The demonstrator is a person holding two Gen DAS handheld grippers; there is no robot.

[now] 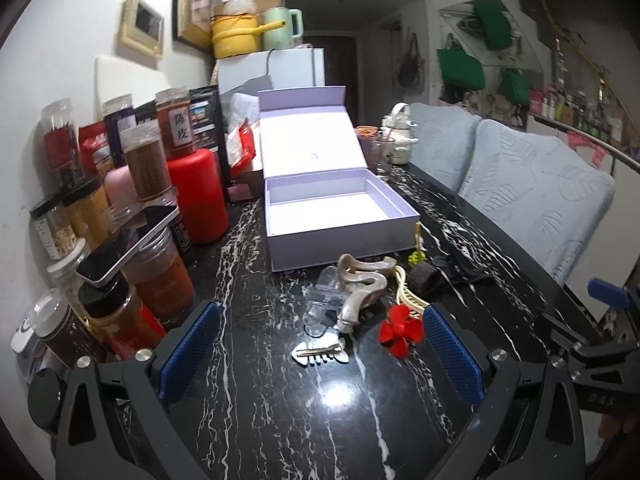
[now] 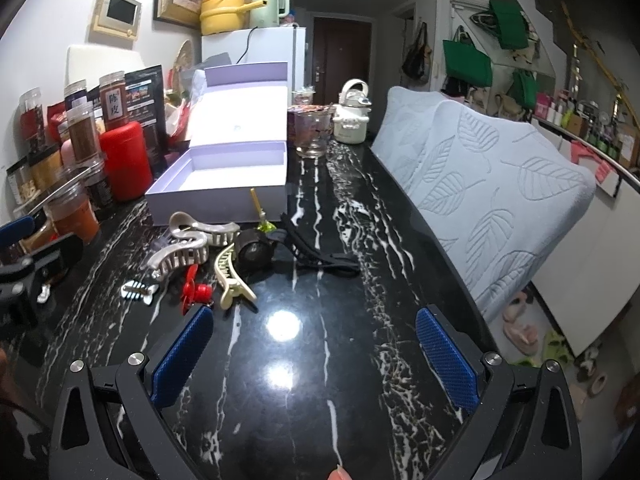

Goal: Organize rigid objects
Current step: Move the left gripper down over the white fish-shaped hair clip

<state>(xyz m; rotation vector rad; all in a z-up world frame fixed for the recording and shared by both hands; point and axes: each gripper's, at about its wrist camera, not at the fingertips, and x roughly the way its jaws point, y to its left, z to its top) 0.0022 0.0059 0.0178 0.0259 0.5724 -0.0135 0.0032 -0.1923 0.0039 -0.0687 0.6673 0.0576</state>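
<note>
A pile of hair clips lies on the black marble table (image 1: 260,400) in front of an open lilac box (image 1: 340,216) (image 2: 224,184). In the pile are a grey wavy claw clip (image 1: 360,292) (image 2: 184,248), a clear claw clip (image 1: 320,304), a fishbone clip (image 1: 320,354) (image 2: 138,292), a red flower clip (image 1: 400,330) (image 2: 194,292), a cream clip (image 2: 230,278) and a black clip (image 2: 254,252). My left gripper (image 1: 320,348) is open just short of the fishbone clip. To the right of the pile, my right gripper (image 2: 314,344) is open over bare table.
Spice jars, a red canister (image 1: 198,196) and a phone (image 1: 128,240) crowd the table's left side. A glass (image 2: 314,136) and a white kettle (image 2: 352,114) stand behind the box. Light blue cushions (image 2: 480,184) line the right edge. A black band (image 2: 320,256) lies beside the pile.
</note>
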